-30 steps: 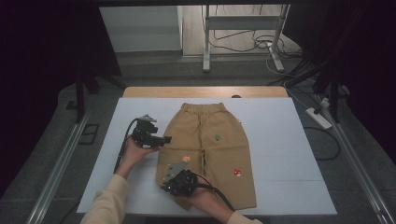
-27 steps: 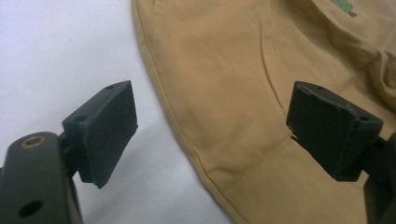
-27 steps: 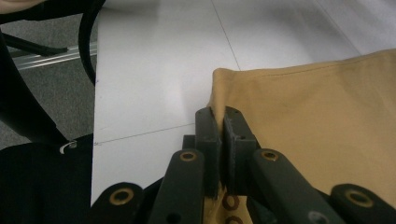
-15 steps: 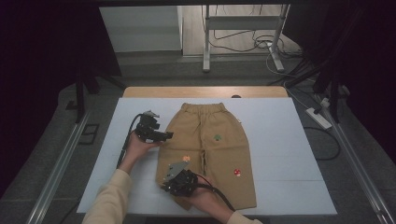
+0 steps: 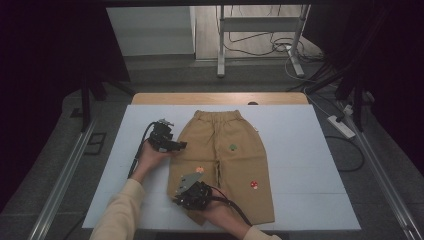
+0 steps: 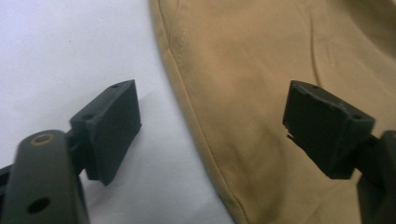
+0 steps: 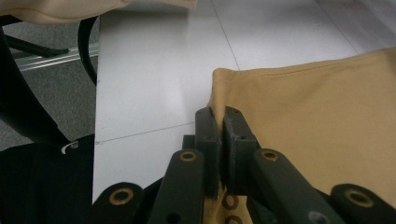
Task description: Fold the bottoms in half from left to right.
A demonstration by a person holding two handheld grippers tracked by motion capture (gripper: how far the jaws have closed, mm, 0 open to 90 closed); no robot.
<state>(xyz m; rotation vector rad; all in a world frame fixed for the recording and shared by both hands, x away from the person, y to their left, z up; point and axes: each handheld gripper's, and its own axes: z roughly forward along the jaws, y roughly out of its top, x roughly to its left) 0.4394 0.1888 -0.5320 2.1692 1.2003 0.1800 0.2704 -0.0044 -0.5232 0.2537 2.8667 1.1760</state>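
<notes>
Tan trousers lie flat on the white table, waistband at the far end. My left gripper is at their left side edge, open. In the left gripper view one jaw is over the table and the other over the trousers, with the left gripper straddling the seam. Its jaws have just been closing a little and do not press the cloth. My right gripper is at the near left hem. In the right gripper view the right gripper is shut on the hem corner of the trousers.
Small patches mark the legs: a green one, an orange one and a red one. A wooden edge borders the table's far side. A power strip and cables lie on the floor at right.
My left hand has moved a little to the right and farther back, up to the trousers' side edge. The right gripper has stayed on the hem.
</notes>
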